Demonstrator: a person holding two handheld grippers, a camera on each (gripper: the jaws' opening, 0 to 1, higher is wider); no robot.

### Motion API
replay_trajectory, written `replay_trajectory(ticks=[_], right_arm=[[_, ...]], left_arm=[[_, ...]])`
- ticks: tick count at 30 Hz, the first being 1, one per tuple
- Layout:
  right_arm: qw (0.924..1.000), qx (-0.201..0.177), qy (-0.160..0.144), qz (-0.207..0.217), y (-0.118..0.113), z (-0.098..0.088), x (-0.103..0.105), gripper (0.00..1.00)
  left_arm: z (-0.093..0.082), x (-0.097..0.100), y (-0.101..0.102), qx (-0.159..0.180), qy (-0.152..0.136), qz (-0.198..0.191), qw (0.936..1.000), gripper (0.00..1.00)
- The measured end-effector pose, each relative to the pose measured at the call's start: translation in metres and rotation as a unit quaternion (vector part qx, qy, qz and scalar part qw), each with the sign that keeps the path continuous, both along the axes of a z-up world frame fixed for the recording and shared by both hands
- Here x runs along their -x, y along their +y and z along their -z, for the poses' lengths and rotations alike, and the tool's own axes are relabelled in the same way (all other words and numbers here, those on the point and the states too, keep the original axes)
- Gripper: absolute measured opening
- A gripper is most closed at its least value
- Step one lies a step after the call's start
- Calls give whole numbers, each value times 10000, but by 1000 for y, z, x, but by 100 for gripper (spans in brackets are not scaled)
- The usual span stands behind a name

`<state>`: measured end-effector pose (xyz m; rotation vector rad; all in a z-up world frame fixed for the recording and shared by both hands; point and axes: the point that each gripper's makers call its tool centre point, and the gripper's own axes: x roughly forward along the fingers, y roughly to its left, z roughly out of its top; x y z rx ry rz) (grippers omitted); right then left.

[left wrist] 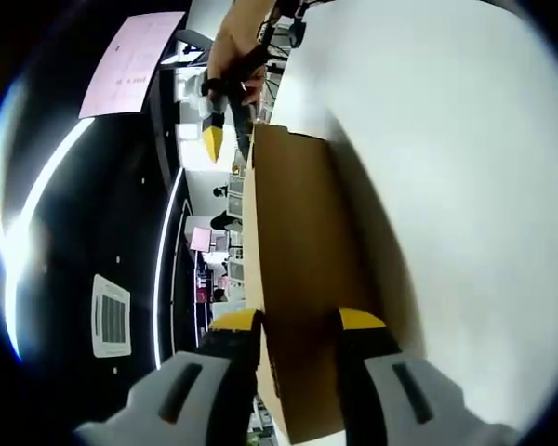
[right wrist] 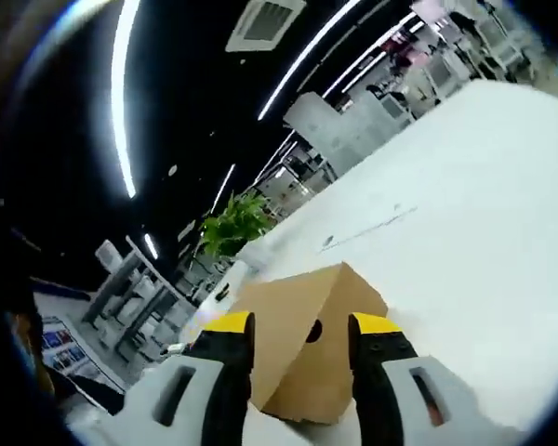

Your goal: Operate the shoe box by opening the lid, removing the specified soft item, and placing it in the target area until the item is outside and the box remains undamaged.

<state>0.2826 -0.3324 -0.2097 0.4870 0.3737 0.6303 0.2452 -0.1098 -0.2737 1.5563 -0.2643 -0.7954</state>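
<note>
While straddling the cardboard shoe box [left wrist: 293, 279], both sets of jaws half-open (nothing clamped): best lifted evenly, gently.

The shoe box [left wrist: 298, 279] is plain tan cardboard with a dark round hole. The tabletop [left wrist: 465, 186] is white. Each hand-held gripper, left [left wrist: 298, 327] and right [right wrist: 300, 330], has yellow-tipped black jaws on grey bodies. A plant [right wrist: 234, 223] is green.
</note>
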Motion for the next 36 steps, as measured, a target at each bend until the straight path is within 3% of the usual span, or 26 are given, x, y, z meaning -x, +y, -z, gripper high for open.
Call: replay_trajectory(ticks=[2, 4, 7, 10, 13, 14, 15, 16, 18, 20, 23, 24, 28, 29, 31, 33, 34, 36], right_arm=[[9961, 686, -554, 57, -2, -14, 6, 44], [9847, 1357, -1097, 3, 0, -28, 14, 44], [9714, 1736, -1617, 126, 8, -46, 26, 44], [9568, 2088, -2021, -71, 22, -58, 40, 45], [9296, 2820, -2368, -149, 29, -59, 47, 50], [9245, 2940, -2420, -175, 30, -58, 48, 50], [9107, 3255, -2528, -287, 36, -54, 52, 51], [9112, 3211, -2542, -447, 45, -51, 58, 53], [9301, 2668, -2448, -617, 63, -50, 69, 61], [9259, 2615, -2633, -706, 73, -52, 76, 62], [9070, 2971, -2910, -669, 81, -53, 80, 61], [8964, 3179, -3014, -673, 82, -52, 81, 60], [8129, 4585, -3541, -602, 85, -43, 80, 58], [8048, 4686, -3593, -604, 86, -42, 80, 58], [7822, 5181, -3413, -570, 84, -28, 79, 58], [7424, 5775, -3361, -483, 82, -20, 74, 59], [7110, 6060, -3522, -567, 88, -19, 73, 61], [6943, 6195, -3602, -664, 95, -16, 74, 61]], left_arm=[[0, 0, 0, 3, 6, 6, 10000, 31], [0, 0, 0, 1, 11, 6, 10000, 31], [0, 0, 0, 13, 25, 6, 10000, 31], [0, 0, 0, 40, 31, 1, 10000, 31], [0, 0, 0, 52, 45, 12, 10000, 31], [0, 0, 0, 57, 50, 14, 10000, 31], [0, 0, 0, 60, 53, 16, 10000, 31], [-1, 0, 0, 76, 71, 18, 9999, 31], [0, 0, 0, 80, 59, 11, 10000, 31], [0, 0, 0, 90, 56, 15, 9999, 31], [0, 0, 0, 117, 80, 29, 9999, 31], [0, 0, 0, 122, 84, 24, 9999, 31], [0, 1, -1, 132, 79, 29, 9999, 31], [0, 1, -1, 135, 78, 27, 9999, 31], [0, 0, 0, 130, 79, 10, 9999, 31], [-1, 0, 0, 125, 96, 27, 9999, 31], [-1, 0, 0, 130, 107, 40, 9998, 31], [-1, 1, 0, 118, 111, 60, 9999, 31]])
